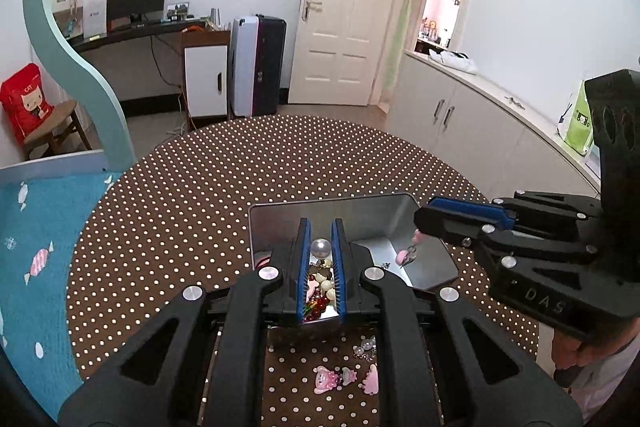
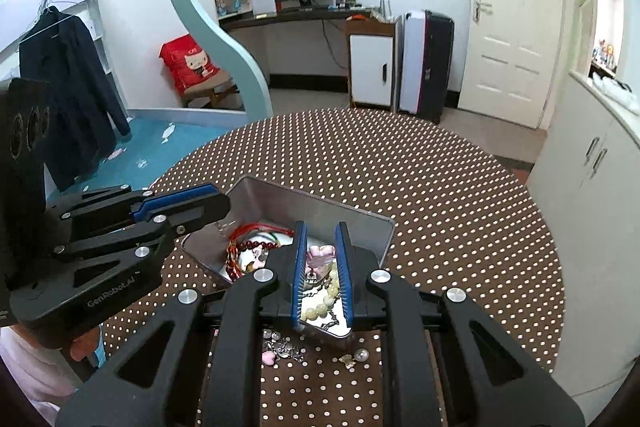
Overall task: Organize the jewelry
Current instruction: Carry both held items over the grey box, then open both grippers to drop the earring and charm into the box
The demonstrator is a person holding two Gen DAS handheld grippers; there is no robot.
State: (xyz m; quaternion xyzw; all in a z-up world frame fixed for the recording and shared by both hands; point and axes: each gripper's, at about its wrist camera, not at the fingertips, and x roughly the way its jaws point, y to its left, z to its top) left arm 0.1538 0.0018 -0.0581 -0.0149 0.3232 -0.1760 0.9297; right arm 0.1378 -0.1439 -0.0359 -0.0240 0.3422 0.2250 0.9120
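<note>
Evidently both tongs are working over the metal tin (image 1: 400, 205) that stands on the polka-dot bench (image 1: 240, 187), part-filled with jewelry. Left tongs (image 1: 321, 227): parted, gripping nothing; a large pearl bead (image 1: 321, 247) shows in the gap between the blue pads, but whether they touch it cannot be told. Right tongs (image 1: 418, 223): seen from the left wrist camera, a small pink charm (image 1: 409, 254) dangles from the tip over the tin's right half, so the tongs appear clenched on its upper end, though the contact itself is hidden. From the right wrist camera the pads stand a little apart around a pink piece (image 2: 320, 254), which fits that reading.

Contents of the tin: a red cord bracelet (image 2: 256, 229), dark red beads (image 2: 256, 246) and a pale bead string (image 2: 320, 307). Loose pieces remain on the bench just outside the near wall: pink figure charms (image 1: 346, 379), clear beads (image 1: 366, 347), and silver trinkets (image 2: 282, 345) with a pink heart (image 2: 269, 358).

Suggested handling: lower the charm until it nearly rests on the bare tin floor before releasing, so it neither bounces out nor tangles with the cords. Keep the left tongs clear of the right tongs' path. Loose bench pieces are best pinched one at a time, low and square to the cloth.
</note>
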